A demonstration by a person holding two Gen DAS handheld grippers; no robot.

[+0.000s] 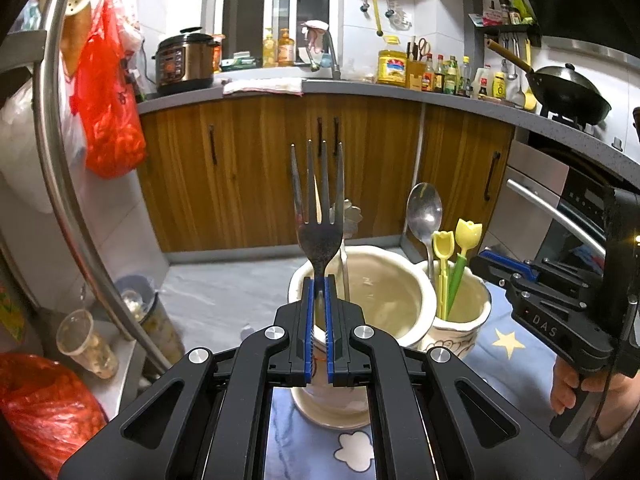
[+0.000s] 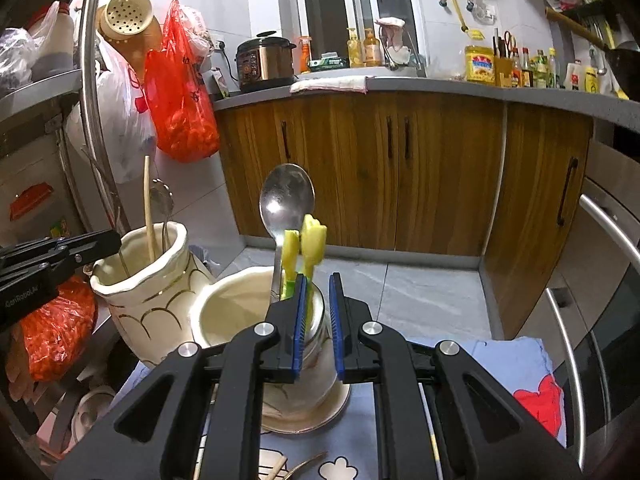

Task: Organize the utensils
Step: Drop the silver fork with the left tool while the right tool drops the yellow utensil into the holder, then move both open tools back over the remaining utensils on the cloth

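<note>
My left gripper (image 1: 319, 280) is shut on a metal fork (image 1: 320, 236), held upright with its tines up, just above the rim of a wide cream holder (image 1: 400, 280). A smaller cream holder (image 1: 464, 320) to its right carries a metal spoon (image 1: 424, 208) and yellow tulip-shaped picks (image 1: 460, 240). My right gripper (image 2: 319, 280) hovers over that holder (image 2: 316, 344), jaws slightly apart with nothing between them; the picks (image 2: 308, 240) and spoon (image 2: 286, 196) stand just beyond its left pad. A tall vase (image 2: 152, 304) at the left holds a chopstick and other utensils.
The holders stand on a blue cloth (image 1: 516, 364) with stars and clouds. Loose utensils (image 2: 296, 466) lie on it near me. A metal rack pole (image 1: 60, 160) and red bags (image 1: 112, 92) crowd the left. Wooden cabinets (image 2: 400, 168) lie ahead, an oven (image 2: 600, 300) to the right.
</note>
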